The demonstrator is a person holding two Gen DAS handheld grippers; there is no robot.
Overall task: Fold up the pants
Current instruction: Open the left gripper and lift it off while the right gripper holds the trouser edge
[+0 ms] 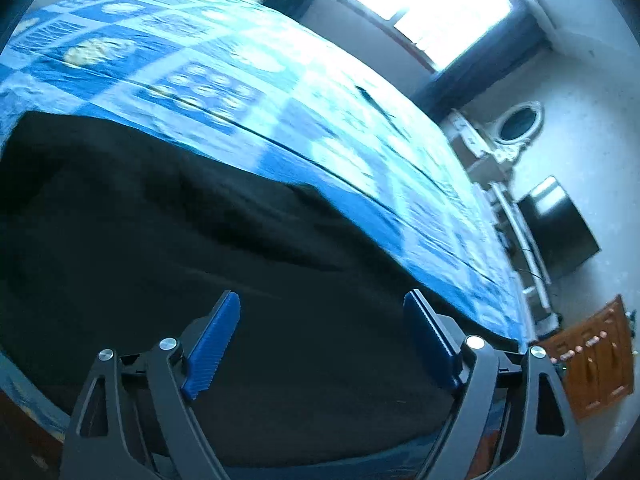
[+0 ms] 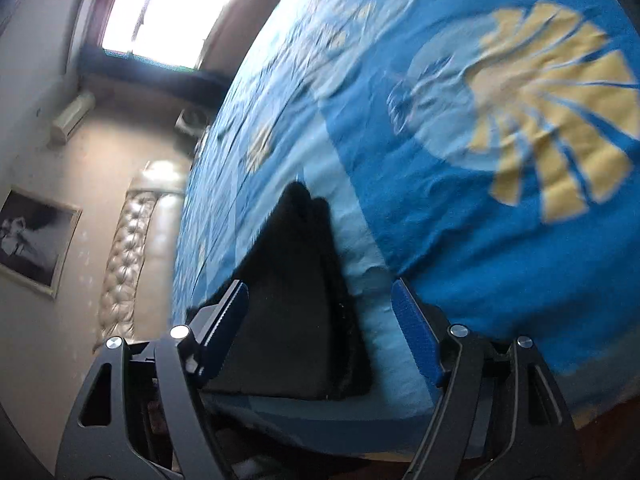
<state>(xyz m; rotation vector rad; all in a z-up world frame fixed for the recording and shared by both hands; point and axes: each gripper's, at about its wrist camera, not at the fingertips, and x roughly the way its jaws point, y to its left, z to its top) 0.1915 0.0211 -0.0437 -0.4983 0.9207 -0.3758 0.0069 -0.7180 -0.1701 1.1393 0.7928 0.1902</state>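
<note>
Black pants (image 1: 200,240) lie spread on a bed with a blue patterned cover (image 1: 248,80). In the left wrist view my left gripper (image 1: 322,300) is open and empty, its blue pads (image 1: 216,344) hovering over the near part of the pants. In the right wrist view a narrow end of the pants (image 2: 296,300) lies at the bed's near edge on the blue cover (image 2: 480,240). My right gripper (image 2: 318,292) is open and empty, its jaws standing either side of that end, apart from it.
A bright window (image 1: 420,0), a white dresser with an oval mirror (image 1: 516,124), a dark monitor (image 1: 560,228) and a brown wooden cabinet (image 1: 592,364) stand past the bed's far side. A padded headboard (image 2: 128,256), a framed picture (image 2: 32,236) and an air conditioner (image 2: 74,114) show on the wall.
</note>
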